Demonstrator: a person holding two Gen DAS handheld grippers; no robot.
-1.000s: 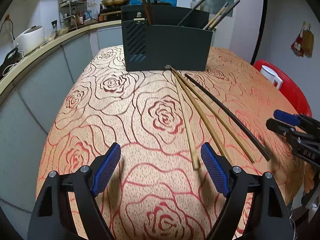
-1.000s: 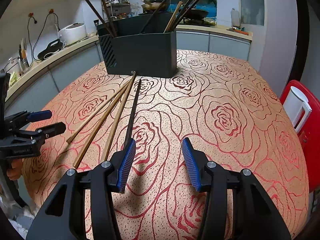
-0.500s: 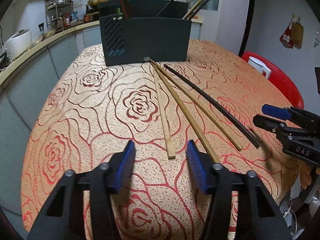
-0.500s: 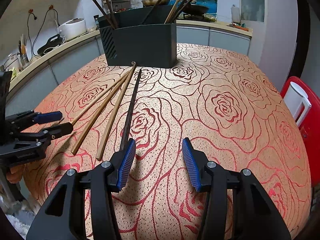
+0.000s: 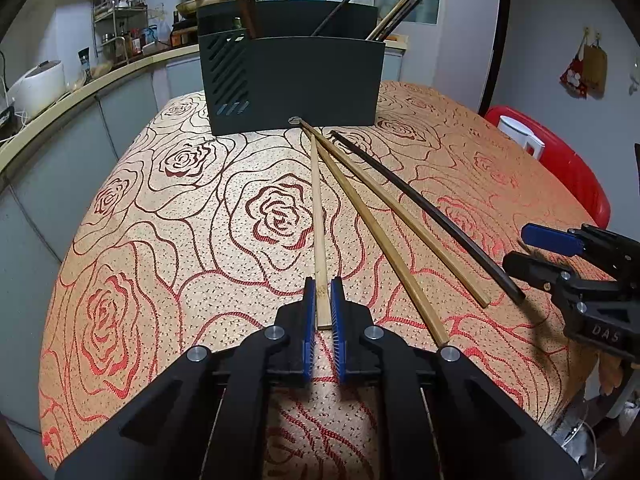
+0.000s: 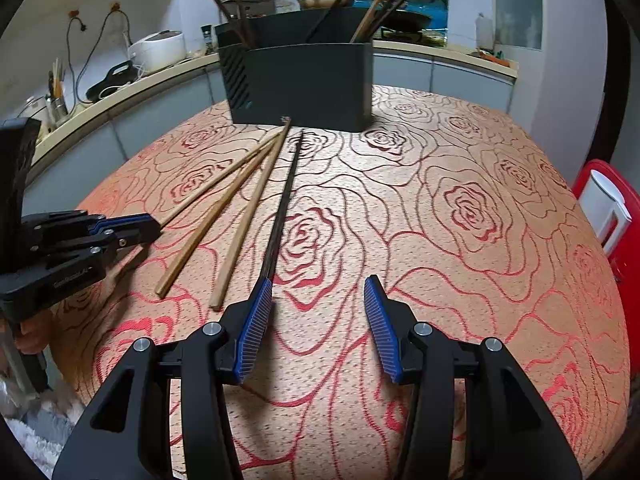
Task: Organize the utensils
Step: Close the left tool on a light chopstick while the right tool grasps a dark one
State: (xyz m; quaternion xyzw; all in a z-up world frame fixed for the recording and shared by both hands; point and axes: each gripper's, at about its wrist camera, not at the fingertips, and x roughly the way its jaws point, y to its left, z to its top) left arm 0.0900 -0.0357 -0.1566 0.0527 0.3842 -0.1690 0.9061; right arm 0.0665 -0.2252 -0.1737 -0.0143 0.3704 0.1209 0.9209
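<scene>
On the rose-patterned tablecloth [image 5: 168, 240], the left gripper [image 5: 321, 308] has just closed on the near end of a pale wooden chopstick [image 5: 319, 216]. The right gripper [image 6: 318, 292] hangs released beside the black chopstick [image 6: 285, 208], before the dark utensil holder [image 5: 296, 80].

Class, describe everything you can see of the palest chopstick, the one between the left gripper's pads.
The palest chopstick is a slim, straight stick of light wood, likely bamboo. It lies flat on the rose-patterned tablecloth, leftmost of four. Its far tip crosses a darker wooden chopstick near the dark holder. The left gripper has just closed on its near end.
</scene>
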